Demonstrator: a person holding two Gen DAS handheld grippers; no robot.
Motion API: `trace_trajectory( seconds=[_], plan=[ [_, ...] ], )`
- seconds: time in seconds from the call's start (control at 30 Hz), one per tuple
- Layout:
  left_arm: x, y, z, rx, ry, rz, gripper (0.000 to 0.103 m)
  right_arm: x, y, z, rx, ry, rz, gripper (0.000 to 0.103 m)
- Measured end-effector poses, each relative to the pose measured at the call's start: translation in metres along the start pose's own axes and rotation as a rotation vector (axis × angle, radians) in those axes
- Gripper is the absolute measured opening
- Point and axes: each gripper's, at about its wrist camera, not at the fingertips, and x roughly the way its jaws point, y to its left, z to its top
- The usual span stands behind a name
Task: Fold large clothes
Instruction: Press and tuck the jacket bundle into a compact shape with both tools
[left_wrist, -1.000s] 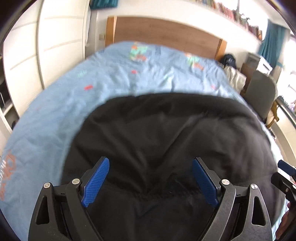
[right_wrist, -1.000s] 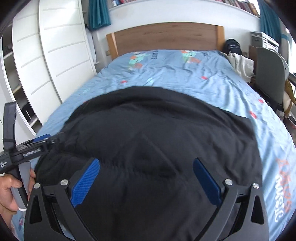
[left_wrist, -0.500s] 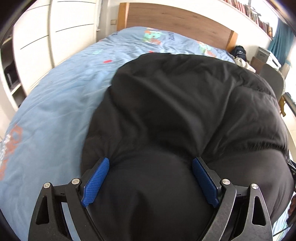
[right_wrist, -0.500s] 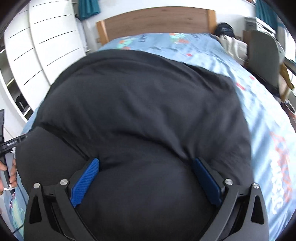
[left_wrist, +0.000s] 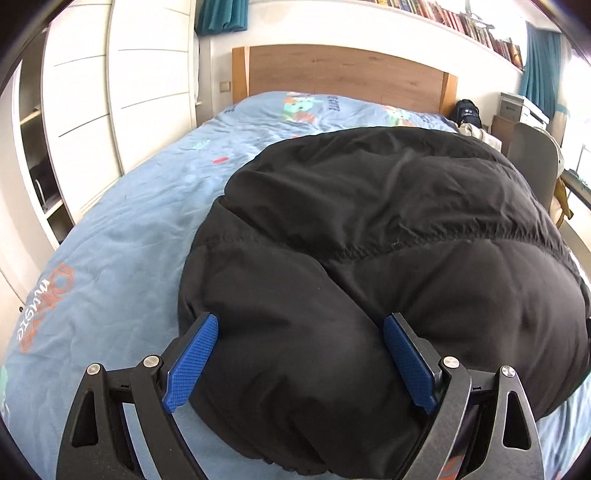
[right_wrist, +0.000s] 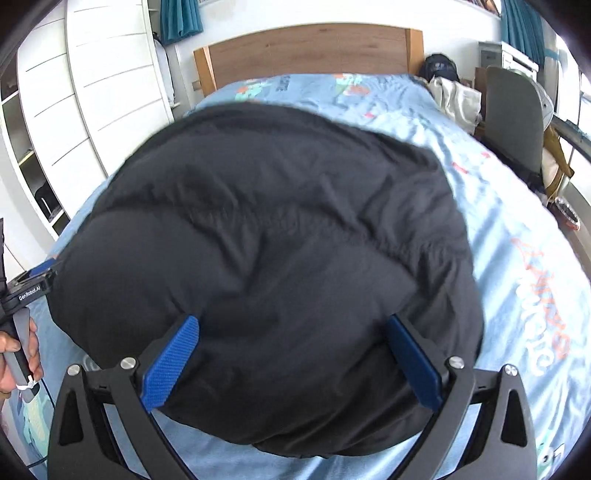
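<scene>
Black jacket (left_wrist: 369, 258) now bulges, folded over, between both grippers' wide-spread fingers (left_wrist: 194, 360), ungripped.

"GenRobot.AI" in white on the black left gripper (right_wrist: 31, 291) body. Blue bedcover (left_wrist: 122, 258) carries orange lettering (distorted, reads roughly "music"); the rest is illegible.

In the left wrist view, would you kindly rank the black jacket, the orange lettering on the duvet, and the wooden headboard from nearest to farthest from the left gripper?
1. black jacket, bulging between the left gripper fingers.
2. orange lettering, low on the left.
3. wooden headboard, at the bed's far end.
</scene>
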Motion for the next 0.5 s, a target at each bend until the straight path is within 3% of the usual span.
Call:
trace_trajectory(
  seconds=[0.17, 0.5],
  plan=[
    [0.006, -0.001, -0.004, -0.006, -0.028, -0.010, 0.090, 0.005, -0.021, -0.005, 0.035, -0.009, 0.012, 0.102],
    [0.009, -0.005, -0.004, 0.015, 0.007, 0.051, 0.099, 0.001, -0.029, -0.008, 0.043, -0.002, -0.001, 0.102]
  ],
)
